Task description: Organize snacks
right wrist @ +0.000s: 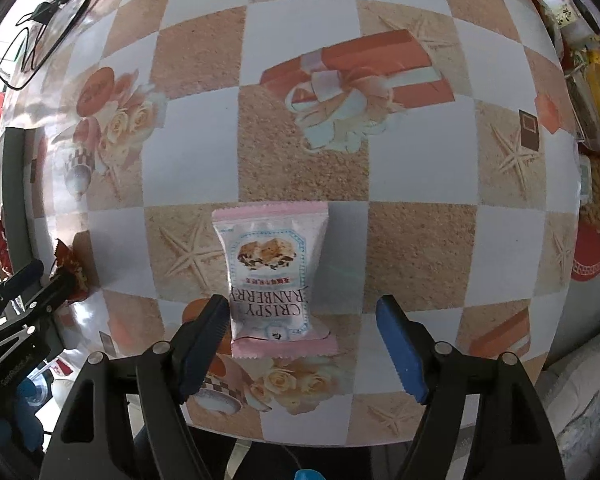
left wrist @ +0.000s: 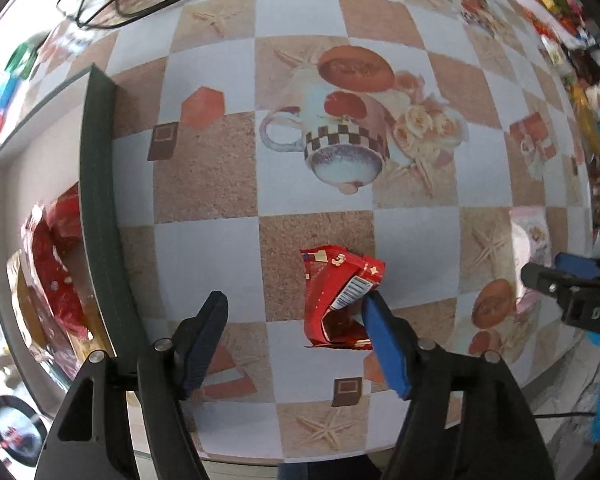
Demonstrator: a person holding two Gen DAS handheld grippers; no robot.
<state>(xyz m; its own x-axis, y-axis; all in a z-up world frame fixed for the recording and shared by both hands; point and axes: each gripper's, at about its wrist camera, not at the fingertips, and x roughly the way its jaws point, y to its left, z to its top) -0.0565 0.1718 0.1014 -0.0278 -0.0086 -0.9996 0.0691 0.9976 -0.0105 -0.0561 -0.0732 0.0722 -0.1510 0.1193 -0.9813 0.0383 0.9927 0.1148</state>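
A crumpled red snack packet (left wrist: 340,300) lies on the patterned tablecloth between the fingers of my left gripper (left wrist: 293,298), close against the blue right finger (left wrist: 384,344). The jaws stand open and do not press it. A pink and white Crispy Cranberry packet (right wrist: 272,272) lies flat between the fingers of my right gripper (right wrist: 302,302), nearer the left finger (right wrist: 204,340), and those jaws are open too. A green-walled box (left wrist: 98,200) at the left holds red packets (left wrist: 56,264).
Black cables (left wrist: 112,4) loop at the table's far left corner. A jumble of other snacks and jars (right wrist: 592,92) lines the right side. The table's near edge (right wrist: 300,442) runs just below both grippers. The right gripper (left wrist: 560,288) shows at the left wrist view's right edge.
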